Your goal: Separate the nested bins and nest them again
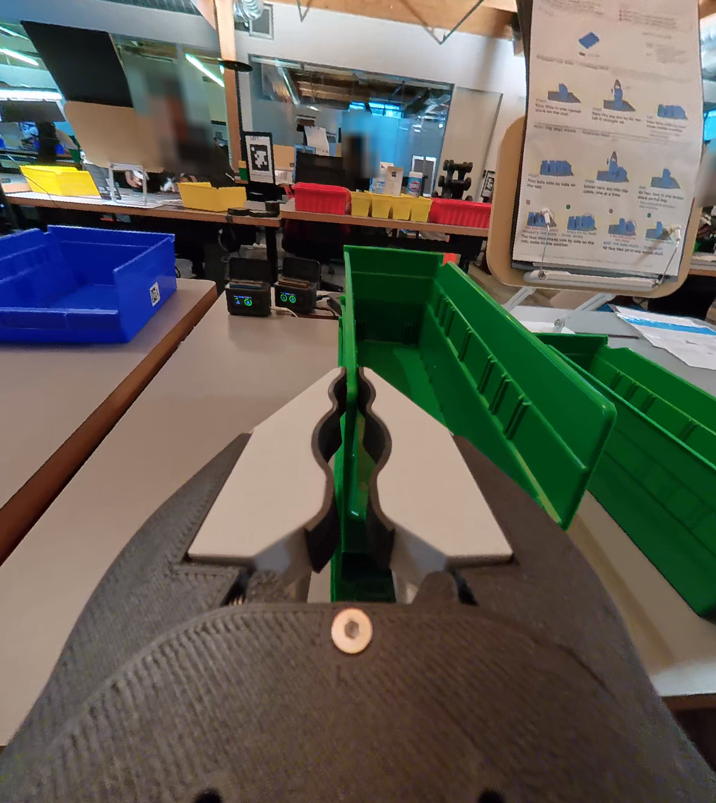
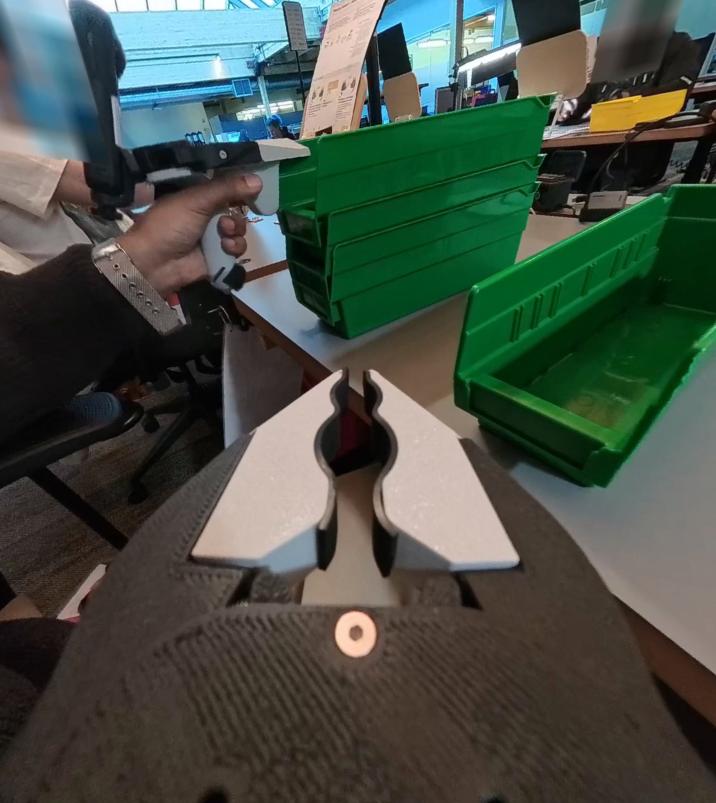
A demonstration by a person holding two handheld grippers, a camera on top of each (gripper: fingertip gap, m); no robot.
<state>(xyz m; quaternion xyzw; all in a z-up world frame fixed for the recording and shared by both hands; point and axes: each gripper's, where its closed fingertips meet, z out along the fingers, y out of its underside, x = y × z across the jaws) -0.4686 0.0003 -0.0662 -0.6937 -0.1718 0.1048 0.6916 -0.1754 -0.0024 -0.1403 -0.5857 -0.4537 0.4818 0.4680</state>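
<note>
The left gripper (image 1: pixel 354 439) clamps the top bin's (image 2: pixel 412 143) wall on the nested stack (image 2: pixel 408 260); one bin (image 2: pixel 586 369) already sits apart on the table (image 2: pixel 608 543); the right gripper (image 2: pixel 356 439) hangs empty, jaws nearly closed; separation continues, and lifting probably calls for a straight upward pull.

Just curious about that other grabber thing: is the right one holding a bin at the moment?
No: the right gripper holds nothing between its nearly closed fingers, off the table edge, while the single green bin sits apart on the table.
</note>
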